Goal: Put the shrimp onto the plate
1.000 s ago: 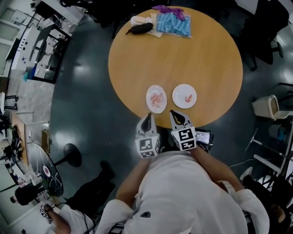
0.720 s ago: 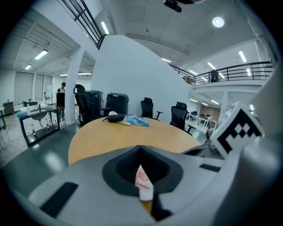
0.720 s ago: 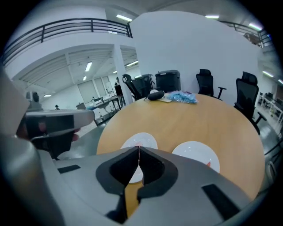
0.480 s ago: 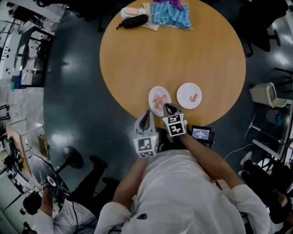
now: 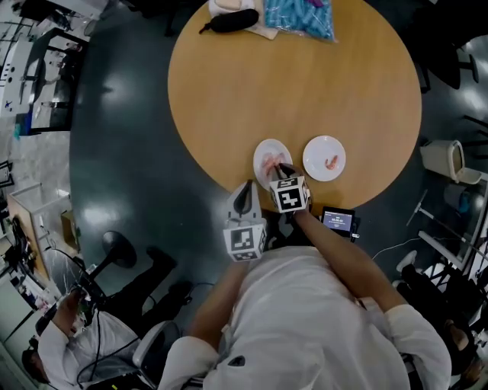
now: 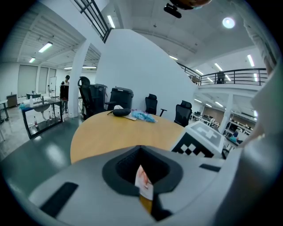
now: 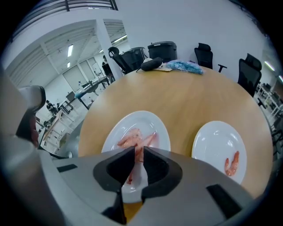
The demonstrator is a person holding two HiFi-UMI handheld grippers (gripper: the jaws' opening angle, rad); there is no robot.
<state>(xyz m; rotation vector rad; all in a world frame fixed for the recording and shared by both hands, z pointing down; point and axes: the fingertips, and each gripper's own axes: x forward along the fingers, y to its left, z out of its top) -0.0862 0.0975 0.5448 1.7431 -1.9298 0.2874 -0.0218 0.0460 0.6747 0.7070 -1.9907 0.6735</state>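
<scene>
Two white plates sit near the front edge of the round wooden table [image 5: 305, 84]. The left plate [image 5: 260, 152] [image 7: 132, 118] holds several pink shrimp [image 7: 136, 138]. One shrimp [image 5: 332, 161] [image 7: 231, 163] lies on the right plate [image 5: 314, 152] [image 7: 214, 139]. My right gripper [image 5: 280, 169] [image 7: 138, 152] points steeply down over the left plate's near side. Its jaws have just been opening and stand a little apart, with shrimp seen through the gap but nothing gripped. My left gripper [image 5: 246, 187] [image 6: 140, 164] hangs at the table's edge, left of the right one, shut on nothing.
At the table's far side lie a bag of blue things [image 5: 301, 14] and a black pouch [image 5: 232, 20]. A small device with a screen [image 5: 338, 221] sits below the near edge. A bin [image 5: 446, 158] stands at right, and a seated person [image 5: 76, 335] is at lower left.
My right gripper has come from the right plate's near side leftward and down over the left plate, tipping steeper, and its jaws have parted. The left gripper crept toward the table edge.
</scene>
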